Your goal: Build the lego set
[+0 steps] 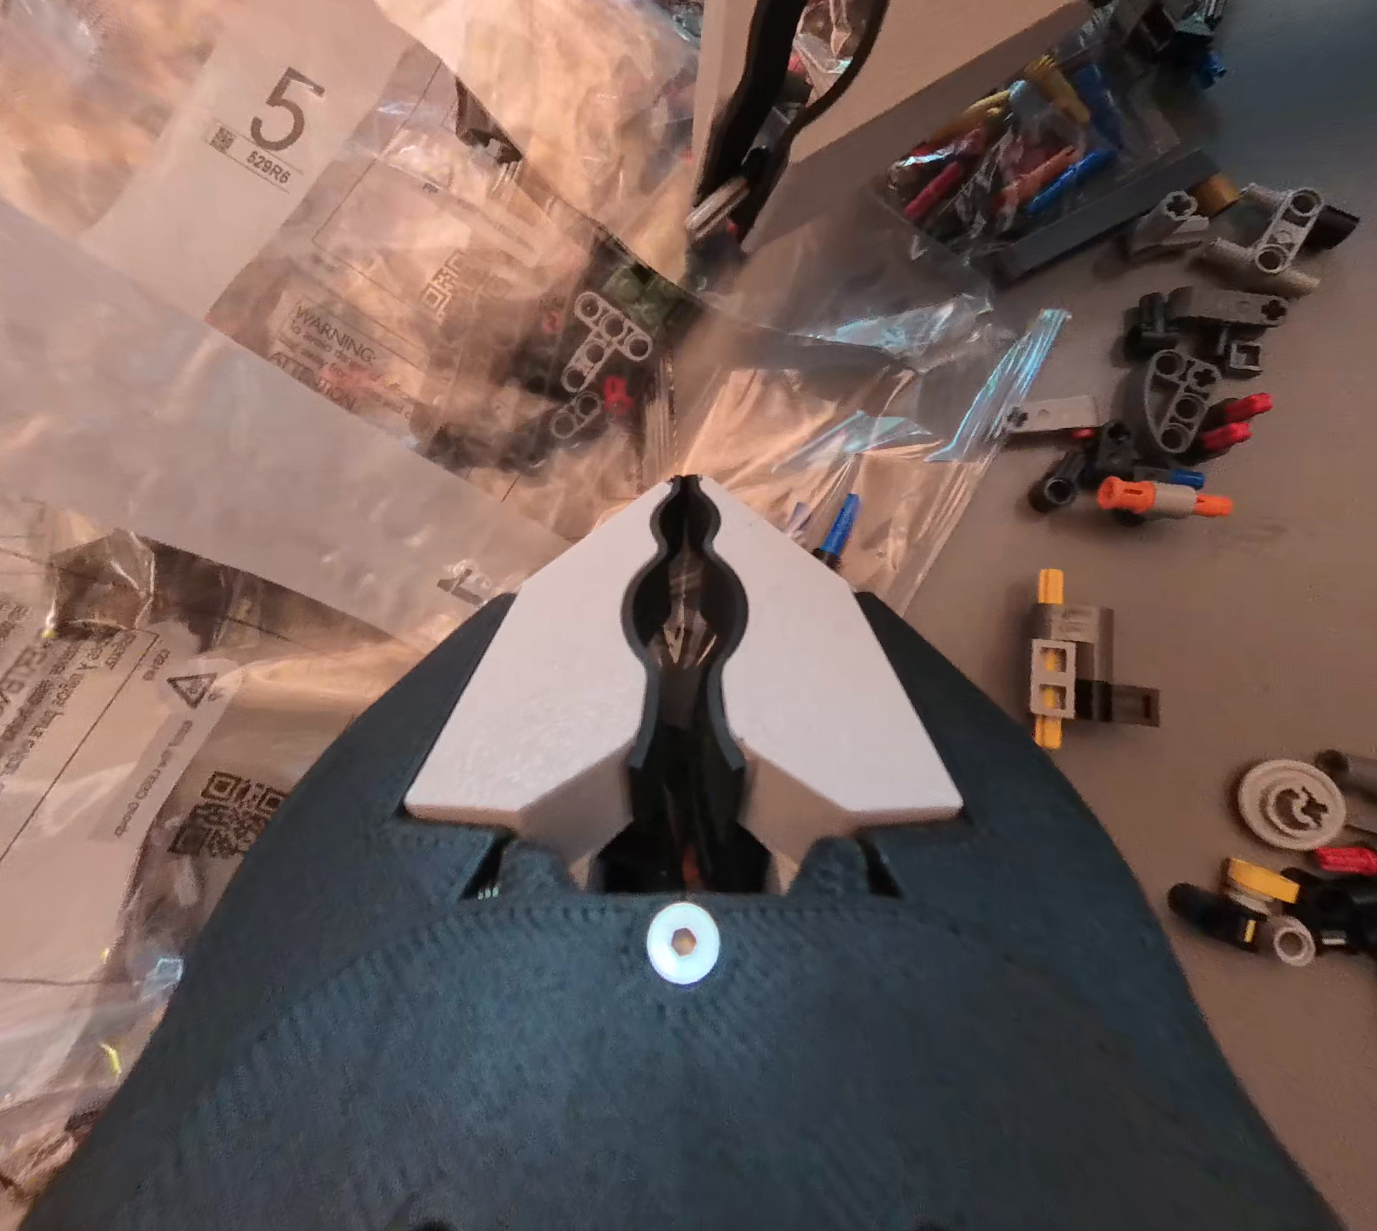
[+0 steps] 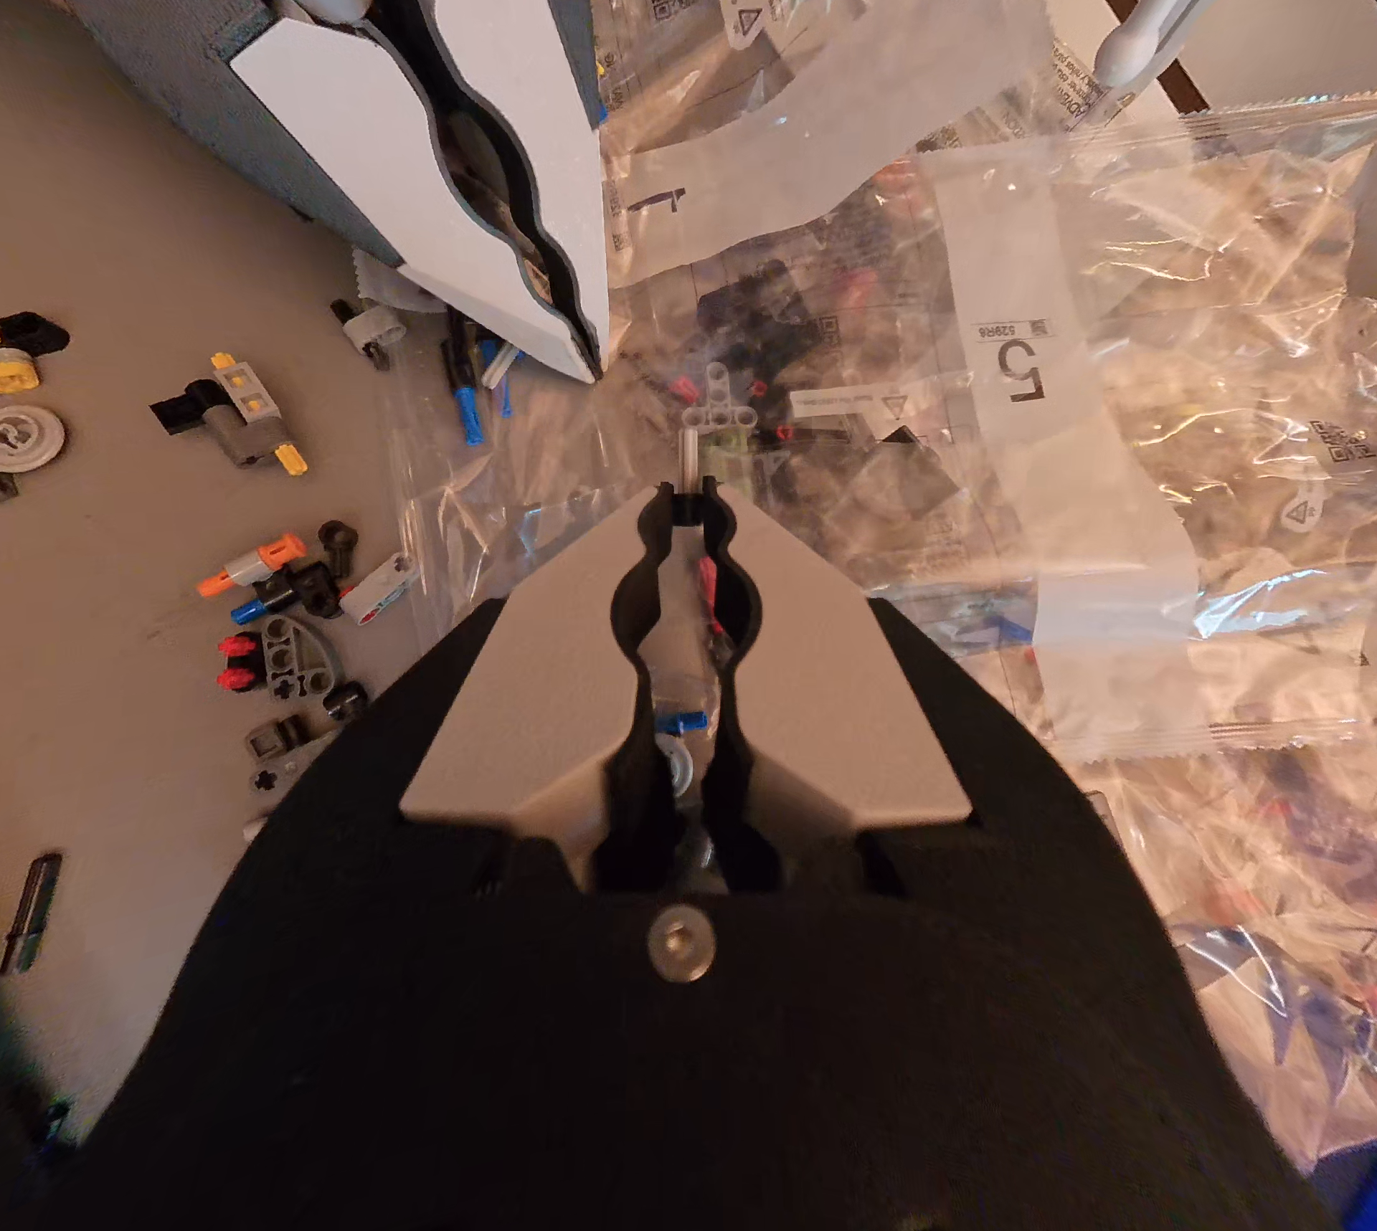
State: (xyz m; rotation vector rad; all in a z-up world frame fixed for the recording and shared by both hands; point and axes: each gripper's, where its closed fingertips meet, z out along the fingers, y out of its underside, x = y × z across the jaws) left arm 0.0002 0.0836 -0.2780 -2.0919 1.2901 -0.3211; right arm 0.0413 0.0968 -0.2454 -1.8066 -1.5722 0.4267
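Grey surface (image 1: 1192, 636) under warm light. The claws are white-faced in black shells: left claw (image 1: 687, 482), right claw (image 2: 684, 489). Clear bags (image 1: 358, 271) carry white panels with black print. Loose pieces: an orange-tipped grey pin (image 1: 1164, 499), a yellow axle (image 1: 1049, 655) through a grey block, red pins (image 1: 1237, 420), and a blue pin (image 2: 468, 409).

Both cams ride on their grippers, wide-angle, pitched steeply down at the table from close range. Left wrist view looks along the left gripper (image 1: 687, 480), bags filling the left of frame, loose parts on the right. Right wrist view faces roughly the opposite way: right gripper (image 2: 684, 489) at centre, parts on the left. Overlap: the numbered bag (image 1: 313, 167) (image 2: 1043, 376), the yellow-pinned grey assembly (image 1: 1069, 659) (image 2: 249, 413), and each view catches the other gripper.
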